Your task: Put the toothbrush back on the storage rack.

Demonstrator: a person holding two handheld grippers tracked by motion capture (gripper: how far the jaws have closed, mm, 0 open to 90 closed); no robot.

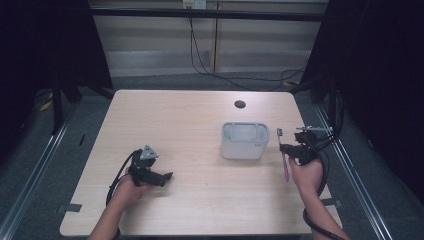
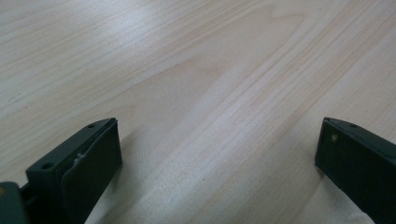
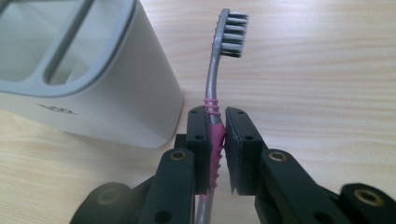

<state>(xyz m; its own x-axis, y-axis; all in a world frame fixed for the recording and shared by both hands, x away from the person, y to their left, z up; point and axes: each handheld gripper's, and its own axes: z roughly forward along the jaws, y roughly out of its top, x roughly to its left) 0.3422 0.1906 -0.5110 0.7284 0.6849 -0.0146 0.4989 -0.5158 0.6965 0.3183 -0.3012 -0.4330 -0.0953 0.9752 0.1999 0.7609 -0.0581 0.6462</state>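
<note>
step: toothbrush (image 3: pixel 213 116) clamped in right claw (image 3: pixel 215 135), beside holder (image 1: pixel 243 141)
left claw (image 2: pixel 215 154): wide open, empty, over tabletop (image 1: pixel 190 120)
next, prob: brush to be dropped into a slot

small dark mark on white holder (image 3: pixel 55 110), too blurred to read

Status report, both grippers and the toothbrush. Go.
Right hand-held gripper shut on toothbrush, bristles up, beside holder. Left hand-held gripper open over bare table. Nothing in the way.
</note>
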